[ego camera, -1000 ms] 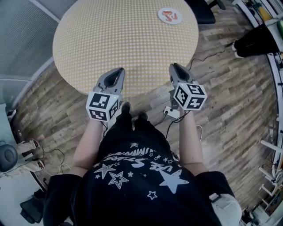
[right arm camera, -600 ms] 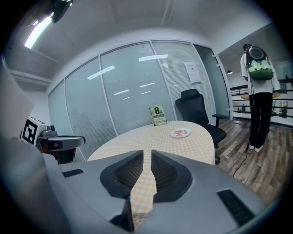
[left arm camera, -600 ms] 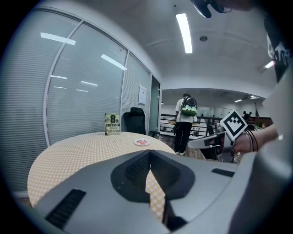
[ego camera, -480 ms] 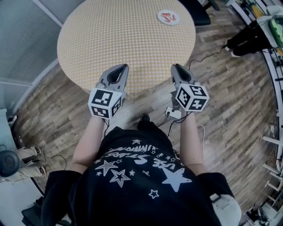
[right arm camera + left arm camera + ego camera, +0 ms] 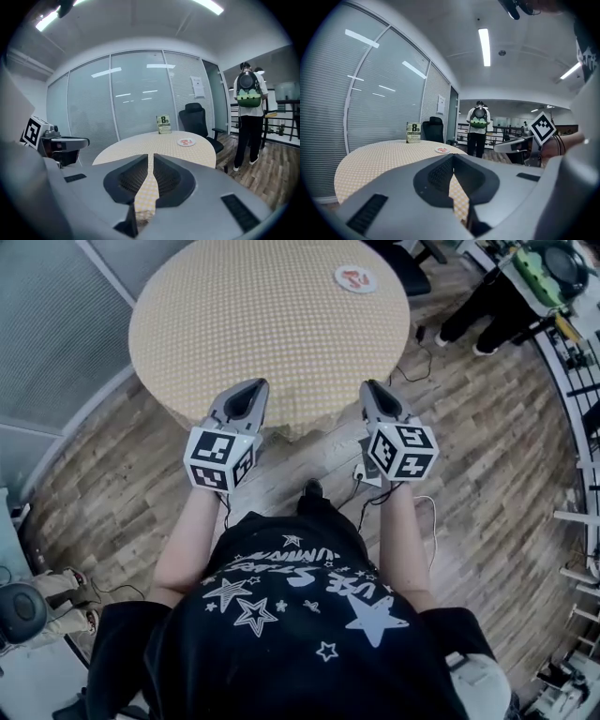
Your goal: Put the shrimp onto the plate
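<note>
Head view: shrimp (image 5: 354,278), probably, far beyond hand-held grippers (image 5: 249,390) (image 5: 369,388).

The bystander with dark trousers and a green backpack (image 5: 487,301) has walked nearer to the round table with the yellow-checked cloth (image 5: 262,334).

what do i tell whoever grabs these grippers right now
Left gripper: shut, empty, by the near edge of the table.
Right gripper: shut, empty, beside it.
Plate: far side of the table, well away from both grippers.
Done: orange-red pieces, seemingly the shrimp, already lie on the plate.
Left: probably nothing; go closer to confirm, they look tiny from here.
</note>
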A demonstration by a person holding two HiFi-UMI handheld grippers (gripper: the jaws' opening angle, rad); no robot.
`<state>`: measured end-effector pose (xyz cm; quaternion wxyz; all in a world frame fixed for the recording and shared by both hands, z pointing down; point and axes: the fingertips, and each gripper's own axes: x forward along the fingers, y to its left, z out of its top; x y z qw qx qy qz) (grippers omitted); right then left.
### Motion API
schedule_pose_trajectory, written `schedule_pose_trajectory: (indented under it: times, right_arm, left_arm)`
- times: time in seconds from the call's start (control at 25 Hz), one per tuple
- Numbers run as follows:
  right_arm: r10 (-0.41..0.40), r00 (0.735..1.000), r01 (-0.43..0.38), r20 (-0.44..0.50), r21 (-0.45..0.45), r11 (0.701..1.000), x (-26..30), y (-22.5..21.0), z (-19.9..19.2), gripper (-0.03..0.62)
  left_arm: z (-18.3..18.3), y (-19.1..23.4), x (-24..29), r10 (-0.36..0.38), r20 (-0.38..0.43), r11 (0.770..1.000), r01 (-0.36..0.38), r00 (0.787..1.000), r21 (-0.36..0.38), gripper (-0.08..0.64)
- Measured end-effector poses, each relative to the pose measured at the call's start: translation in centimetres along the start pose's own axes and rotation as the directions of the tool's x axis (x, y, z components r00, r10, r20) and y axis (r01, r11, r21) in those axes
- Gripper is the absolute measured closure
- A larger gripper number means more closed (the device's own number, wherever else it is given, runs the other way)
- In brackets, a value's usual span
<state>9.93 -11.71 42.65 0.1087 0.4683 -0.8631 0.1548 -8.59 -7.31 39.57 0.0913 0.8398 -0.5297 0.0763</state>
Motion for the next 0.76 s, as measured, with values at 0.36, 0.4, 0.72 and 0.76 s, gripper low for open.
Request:
schedule_pose_trajectory:
  times: [0.36,0.4,0.72,0.76]
  right_arm:
    - [-0.032,0.999,0.032,-0.001,-0.002,0.999,-3.6,5.2,-2.1,0.541]
    - [-0.031,1.000,0.031,0.002,-0.007,1.000,-3.9,6.1,-2.3,0.543]
    - [-0.032,0.999,0.032,0.017,-0.032,0.999,-7.3,13.1,-4.3,0.543]
    - [-0.036,0.999,0.036,0.020,-0.033,0.999,-7.9,13.8,-4.5,0.543]
  left_arm:
    - [-1.8,-0.1,-6.9,-0.018,0.023,1.000,0.018,1.000,-0.007,0.554]
    - [-2.1,0.0,-7.8,-0.018,0.023,1.000,0.018,1.000,-0.011,0.554]
    - [-3.3,0.0,-14.2,-0.043,0.038,0.999,0.043,0.998,0.001,0.554]
    - [-3.5,0.0,-15.0,-0.047,0.039,0.999,0.047,0.998,0.003,0.554]
